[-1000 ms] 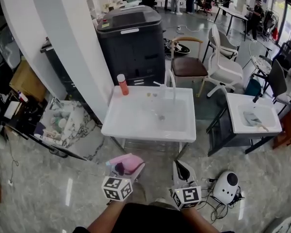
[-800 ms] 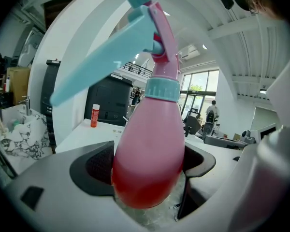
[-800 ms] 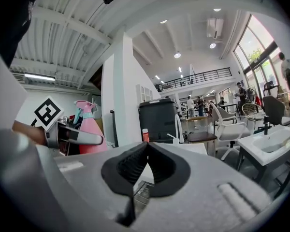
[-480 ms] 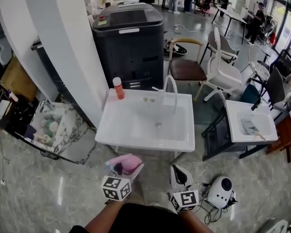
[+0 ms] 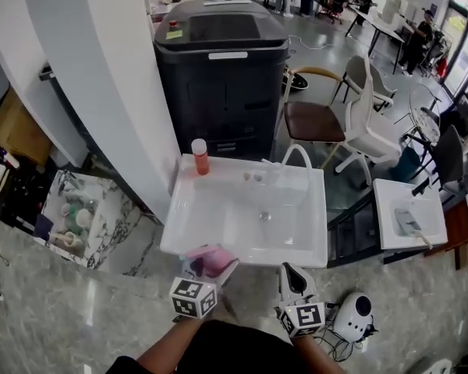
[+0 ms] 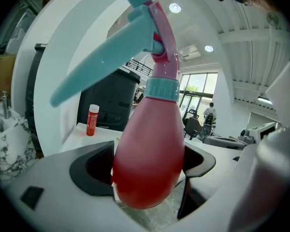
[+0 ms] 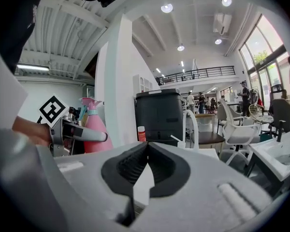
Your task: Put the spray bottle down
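At the near edge of the white sink (image 5: 176, 223), the left gripper (image 5: 207, 268) holds a pink spray bottle (image 5: 210, 259) upright. It is off the surface, just in front of the basin's front rim in the head view. In the left gripper view the two dark jaw pads press against either side of the bottle's rounded body (image 6: 147, 158). Its teal collar, pink neck and teal trigger rise above them, and the trigger points up and to the left.

The right gripper (image 5: 294, 273) hangs just beside it, over the marbled floor (image 5: 101, 318) in front of the sink's right corner. In its own view the jaws (image 7: 146, 151) meet with nothing between them. That view also shows the spray bottle (image 7: 94, 129) off to the left, with a jaw of the left gripper across its body.

On the sink's back left corner stands a small orange bottle with a white cap (image 5: 200, 156), close to the white pillar (image 5: 101, 76). A curved white faucet (image 5: 298, 157) rises at the back right. Behind the sink stands a large dark grey cabinet (image 5: 218, 68), and to its right a chair with a brown seat (image 5: 312, 120).
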`<state>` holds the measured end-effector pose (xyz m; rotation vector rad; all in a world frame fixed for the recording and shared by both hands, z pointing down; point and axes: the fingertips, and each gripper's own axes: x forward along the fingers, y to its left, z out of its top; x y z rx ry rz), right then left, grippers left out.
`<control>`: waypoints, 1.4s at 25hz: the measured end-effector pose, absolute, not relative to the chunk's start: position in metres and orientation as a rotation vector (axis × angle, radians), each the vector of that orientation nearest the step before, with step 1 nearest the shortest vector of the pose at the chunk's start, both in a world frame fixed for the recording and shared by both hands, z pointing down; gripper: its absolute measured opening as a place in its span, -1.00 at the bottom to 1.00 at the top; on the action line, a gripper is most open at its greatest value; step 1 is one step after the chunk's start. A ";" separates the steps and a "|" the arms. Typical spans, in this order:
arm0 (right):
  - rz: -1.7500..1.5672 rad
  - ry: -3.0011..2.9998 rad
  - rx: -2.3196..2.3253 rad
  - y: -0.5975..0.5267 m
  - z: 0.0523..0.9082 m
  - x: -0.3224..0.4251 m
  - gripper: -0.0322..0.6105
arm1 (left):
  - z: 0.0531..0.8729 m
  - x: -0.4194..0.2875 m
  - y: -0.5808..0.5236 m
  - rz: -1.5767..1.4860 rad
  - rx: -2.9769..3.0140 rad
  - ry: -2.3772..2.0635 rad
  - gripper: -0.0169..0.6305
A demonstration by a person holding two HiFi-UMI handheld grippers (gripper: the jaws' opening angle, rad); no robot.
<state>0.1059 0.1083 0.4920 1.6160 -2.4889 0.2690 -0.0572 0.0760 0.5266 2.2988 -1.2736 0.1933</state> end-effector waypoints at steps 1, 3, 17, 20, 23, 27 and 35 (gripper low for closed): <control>0.268 -2.480 1.622 0.097 0.491 0.101 -0.91 | 0.526 -0.063 0.064 0.201 2.308 -1.267 0.33; 0.265 -2.465 1.637 0.074 0.489 0.090 -0.91 | 0.526 -0.074 0.039 0.218 2.332 -1.251 0.33; 0.142 -2.351 1.798 -0.033 0.462 0.051 -0.91 | 0.536 -0.123 -0.065 0.252 2.410 -1.098 0.33; 0.145 -2.341 1.813 -0.034 0.461 0.046 -0.91 | 0.537 -0.126 -0.070 0.270 2.428 -1.076 0.33; 0.151 -2.341 1.807 -0.037 0.463 0.041 -0.91 | 0.540 -0.131 -0.075 0.269 2.418 -1.084 0.33; 0.165 -2.356 1.802 -0.040 0.466 0.035 -0.91 | 0.542 -0.135 -0.080 0.271 2.409 -1.100 0.33; 0.148 -2.404 1.758 -0.065 0.468 0.031 -0.91 | 0.545 -0.139 -0.105 0.290 2.409 -1.163 0.33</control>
